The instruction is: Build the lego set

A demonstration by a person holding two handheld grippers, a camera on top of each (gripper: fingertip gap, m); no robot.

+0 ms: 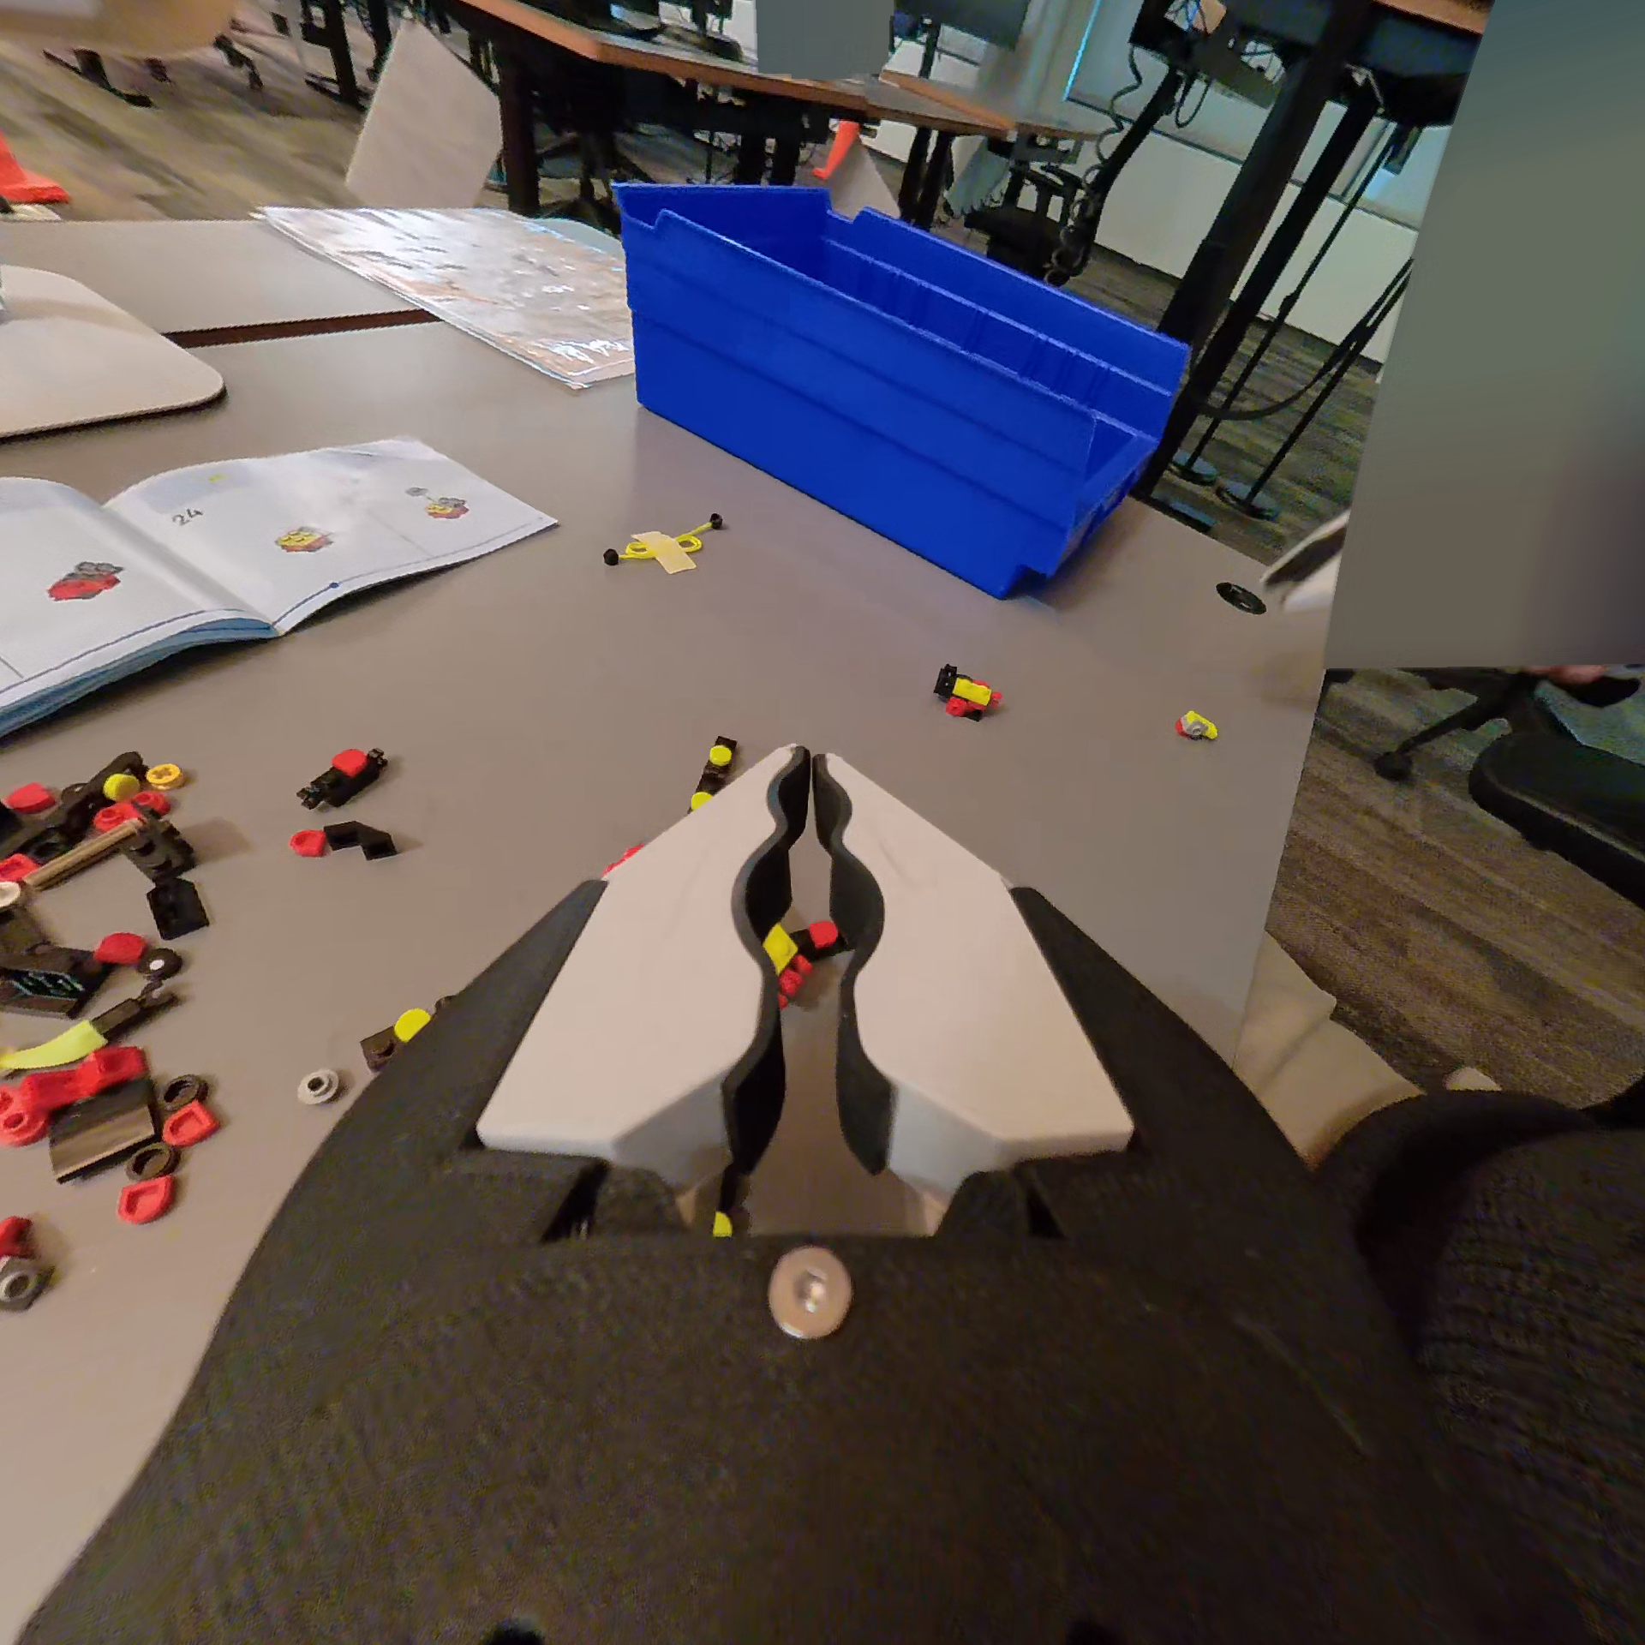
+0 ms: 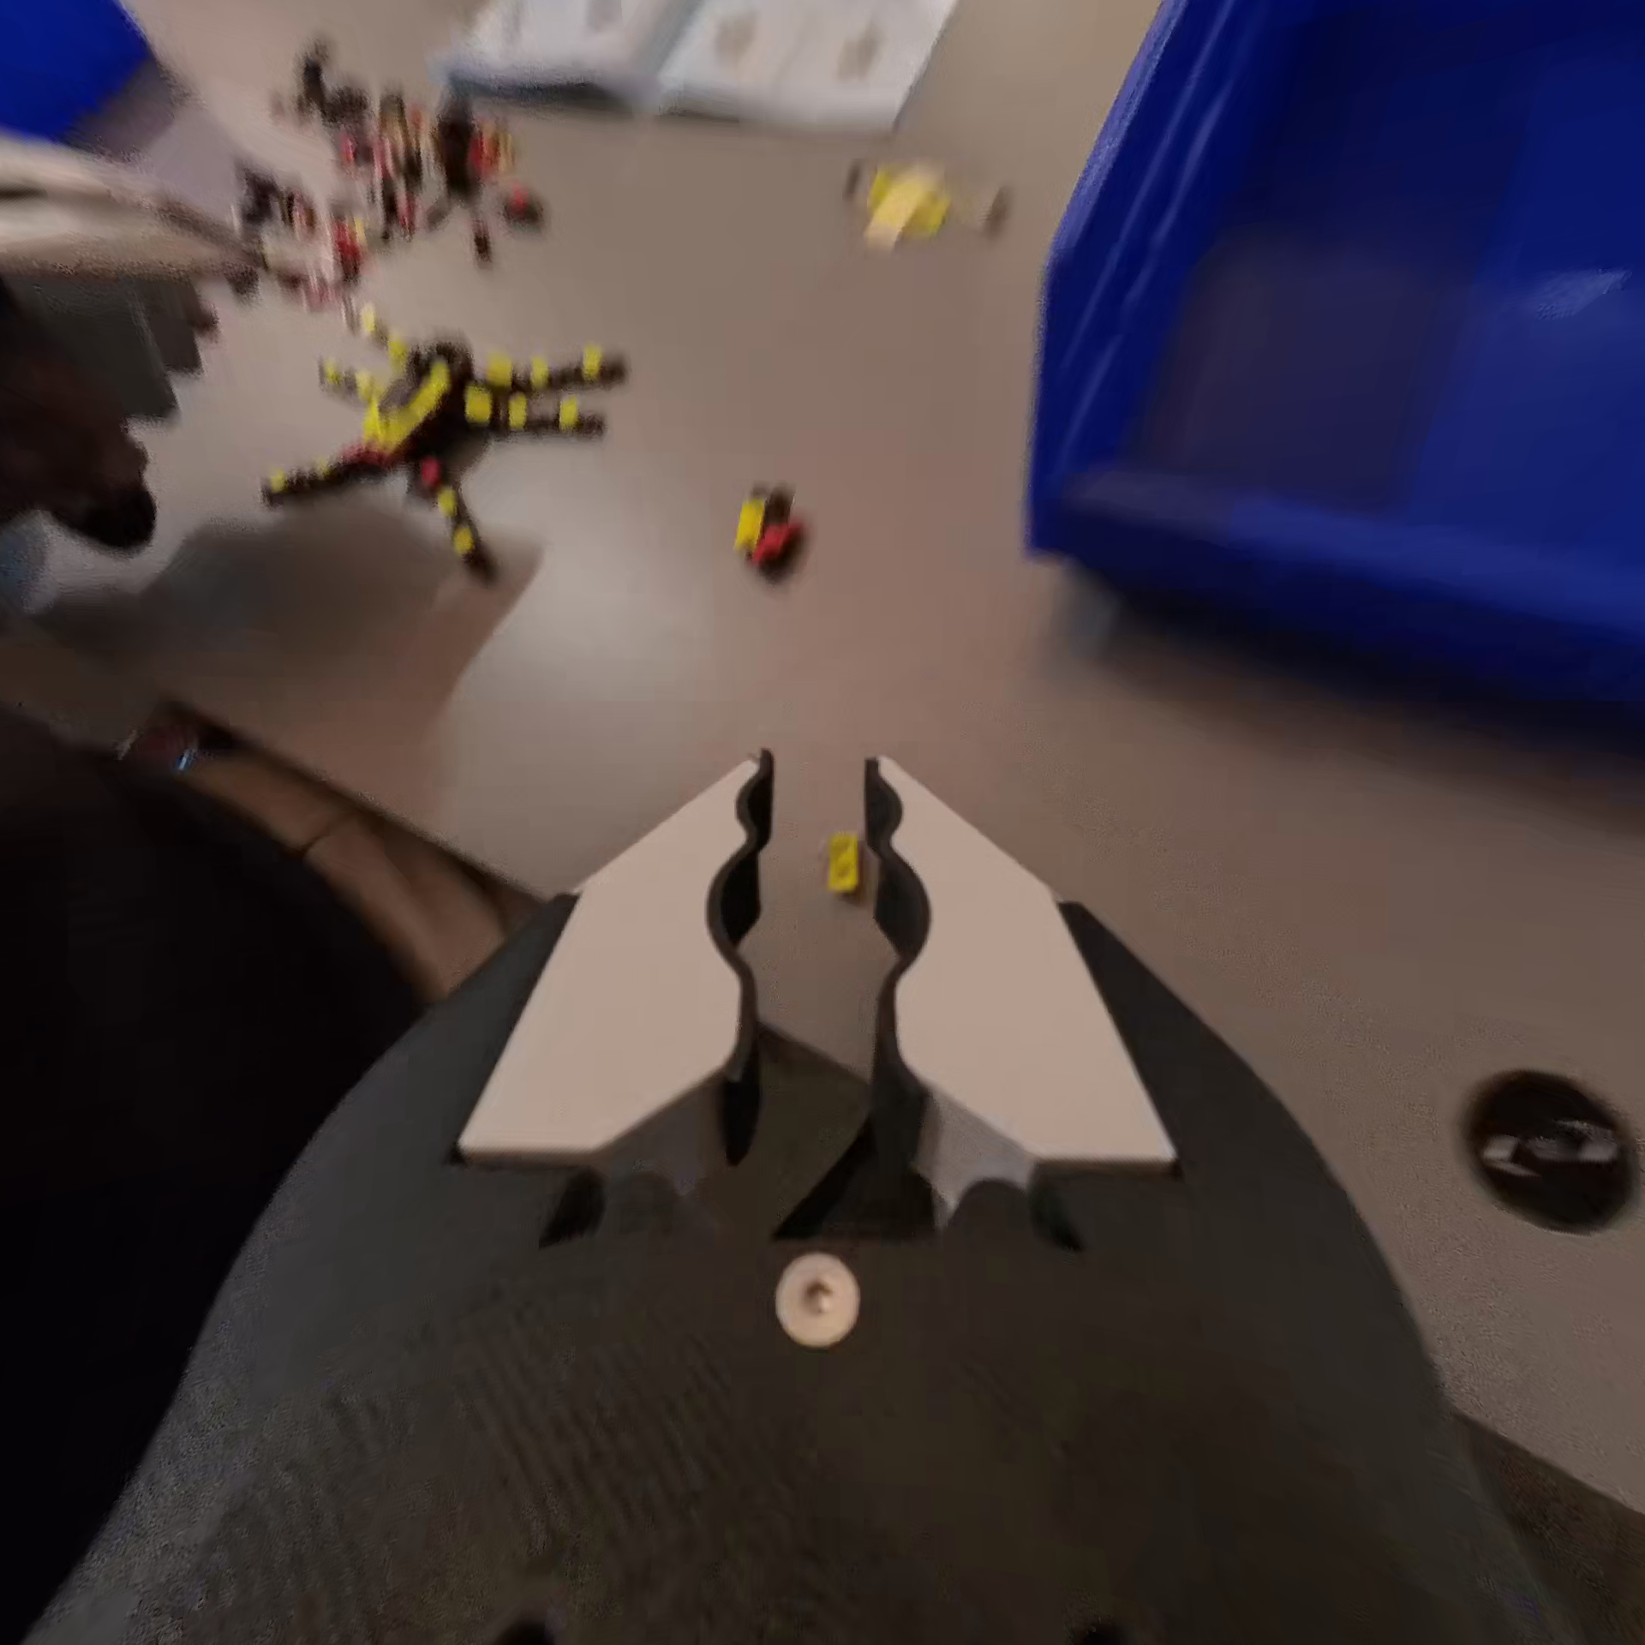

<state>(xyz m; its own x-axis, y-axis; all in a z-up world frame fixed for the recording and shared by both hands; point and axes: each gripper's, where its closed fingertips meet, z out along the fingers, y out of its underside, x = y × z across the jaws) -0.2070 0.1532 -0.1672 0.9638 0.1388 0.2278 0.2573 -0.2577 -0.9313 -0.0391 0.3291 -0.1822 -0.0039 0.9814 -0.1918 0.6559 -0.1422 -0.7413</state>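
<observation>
A grey table (image 1: 552,694) carries everything. A blue bin (image 1: 890,392) stands toward its far edge, and an open booklet (image 1: 222,552) lies to the left. Loose red, black and yellow pieces (image 1: 98,961) are scattered at the left edge. The left gripper (image 1: 812,757) has its tips pressed together with nothing between them; it hovers over a black-and-yellow model (image 1: 792,948), glimpsed through the gap further back. The right wrist view is blurred: the right gripper (image 2: 819,765) shows a narrow gap, holding nothing, just above the table, with a small yellow piece (image 2: 844,862) lying between its fingers. A small red-yellow-black cluster (image 1: 966,692) and a yellow elastic (image 1: 663,547) lie apart.
</observation>
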